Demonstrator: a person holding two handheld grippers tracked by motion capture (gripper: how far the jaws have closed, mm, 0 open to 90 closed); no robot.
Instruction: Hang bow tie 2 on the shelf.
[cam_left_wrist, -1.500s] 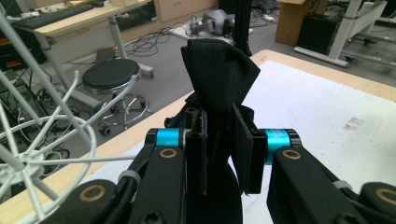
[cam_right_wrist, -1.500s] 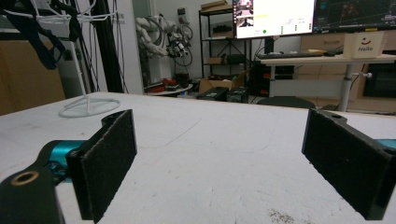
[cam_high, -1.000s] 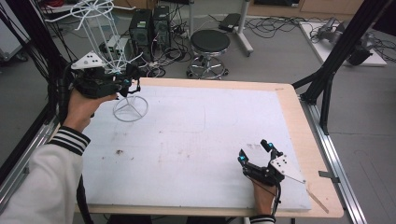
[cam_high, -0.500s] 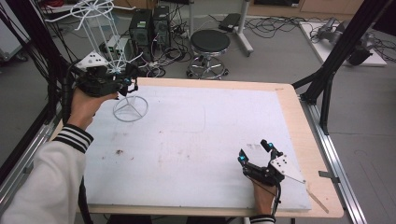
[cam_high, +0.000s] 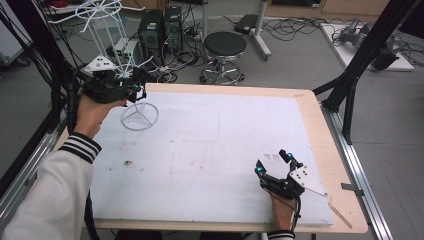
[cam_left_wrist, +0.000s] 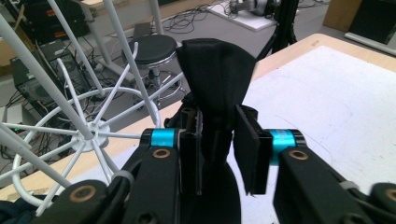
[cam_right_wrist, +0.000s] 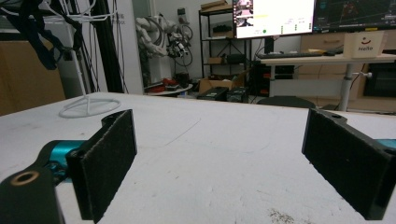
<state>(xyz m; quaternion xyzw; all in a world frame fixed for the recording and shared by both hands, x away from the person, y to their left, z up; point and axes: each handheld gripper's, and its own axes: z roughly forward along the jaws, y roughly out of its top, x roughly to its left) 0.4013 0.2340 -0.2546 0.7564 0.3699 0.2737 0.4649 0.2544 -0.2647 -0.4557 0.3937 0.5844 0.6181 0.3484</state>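
The left gripper (cam_left_wrist: 217, 154), whose jaws have just been opening, is still loosely pinching a black fabric piece (cam_left_wrist: 217, 84) beside the white wire stand (cam_high: 131, 75) at the table's (cam_high: 310, 115) far left corner. The right gripper (cam_high: 272, 164) is resting spread wide and holding nothing near the front right edge.

A pale wooden bench (cam_high: 320, 125) carries a big white sheet (cam_high: 210, 150) that covers nearly all of its top, with bare wood showing along the right and far edges. The sheet is scuffed, with brown specks at lower left. The white wire stand (cam_high: 139, 116) sets its ring base on the sheet, upper left.
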